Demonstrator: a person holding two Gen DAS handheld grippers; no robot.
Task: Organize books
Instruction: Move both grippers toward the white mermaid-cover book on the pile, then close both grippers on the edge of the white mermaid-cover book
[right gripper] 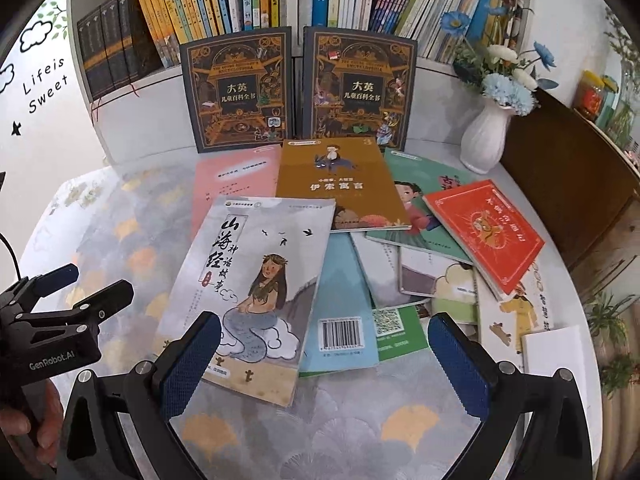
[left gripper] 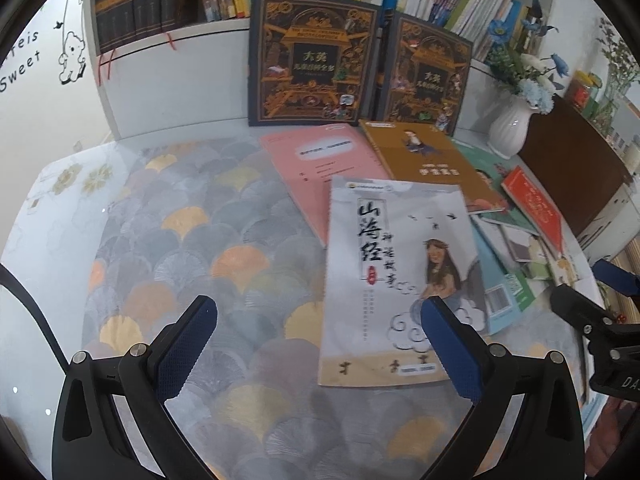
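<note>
Left gripper (left gripper: pixel 318 322): jaws spread wide, nothing between the pads, hovering over the table (left gripper: pixel 160 240). Its right fingertip sits above the lower right part of the grey book (left gripper: pixel 396 280); I can't tell if it touches. Right gripper (right gripper: pixel 324 338): also wide open and empty, above the near edge of the book pile. Its left fingertip overlaps the grey book's (right gripper: pixel 256 280) lower edge, and its right fingertip sits near the pile's right side. In the right wrist view the left gripper (right gripper: pixel 96 284) shows to the left of the grey book, apart from it, with a hand (right gripper: pixel 24 420) on its handle.

Landmark is the grey book: it lies flat, cover up, on top of the pile.
- Pink book (right gripper: pixel 232 184): behind it, partly under its far corner.
- Brown book (right gripper: pixel 336 184): behind and to the right, flat.
- Blue book (right gripper: pixel 344 312): just right, tucked under the grey book's edge, barcode side up.
- Green book (right gripper: pixel 416 184): farther right, under the brown book's edge.
- Red book (right gripper: pixel 484 232): far right, on top of the green one and other books.
- Two dark books (right gripper: pixel 240 88): well behind, standing upright side by side against the shelf (right gripper: pixel 160 120).
- Shelf holds rows of upright books.
- Vase (right gripper: pixel 486 136) with blue and white flowers: behind and right, beyond the red book.
</note>
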